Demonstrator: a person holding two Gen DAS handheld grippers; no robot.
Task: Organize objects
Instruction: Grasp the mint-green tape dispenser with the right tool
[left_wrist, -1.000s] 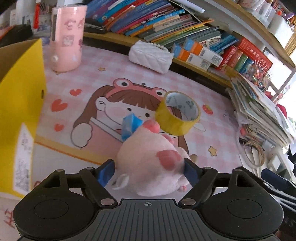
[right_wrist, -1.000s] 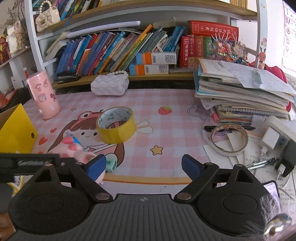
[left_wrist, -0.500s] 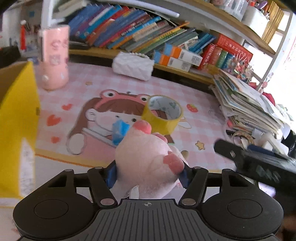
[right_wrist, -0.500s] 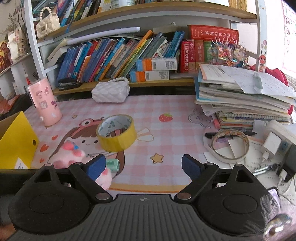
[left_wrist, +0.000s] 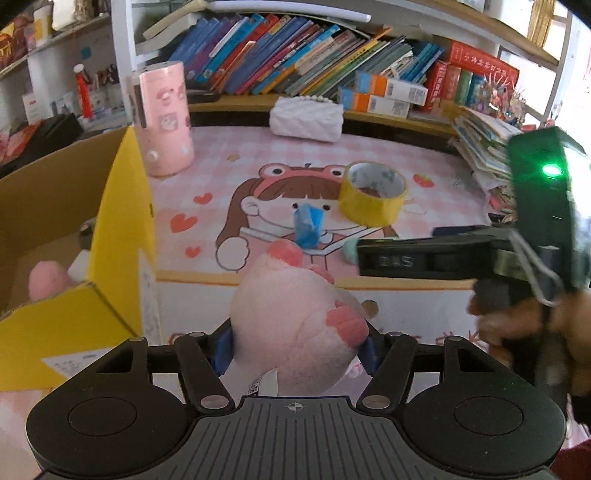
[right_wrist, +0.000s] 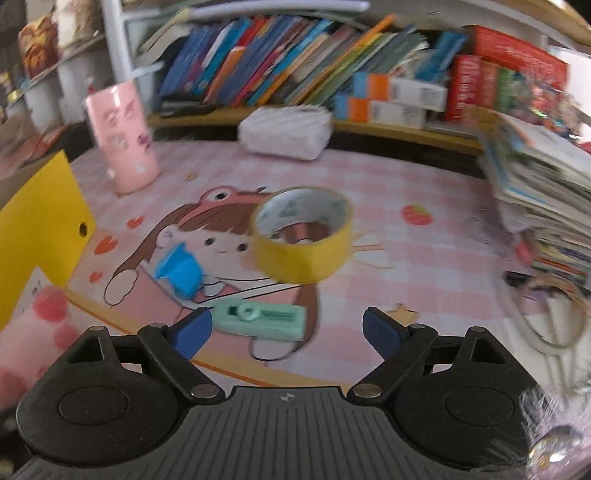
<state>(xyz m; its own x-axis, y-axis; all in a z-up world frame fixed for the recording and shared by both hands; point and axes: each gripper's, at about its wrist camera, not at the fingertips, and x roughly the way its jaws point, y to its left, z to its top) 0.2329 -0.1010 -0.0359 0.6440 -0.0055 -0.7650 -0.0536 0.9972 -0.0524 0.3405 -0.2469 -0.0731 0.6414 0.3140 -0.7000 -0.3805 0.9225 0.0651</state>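
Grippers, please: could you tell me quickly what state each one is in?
Left gripper: shut on the pink plush toy.
Right gripper: open, holding nothing.

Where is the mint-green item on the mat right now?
In the right wrist view, the mint-green item lies flat on the mat, just ahead of the open right gripper, below the yellow tape roll.

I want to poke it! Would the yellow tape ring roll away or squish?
The yellow tape roll lies flat on the mat, so a push would probably slide it, not roll it. Its thick round wall looks stiff, unlikely to squish.
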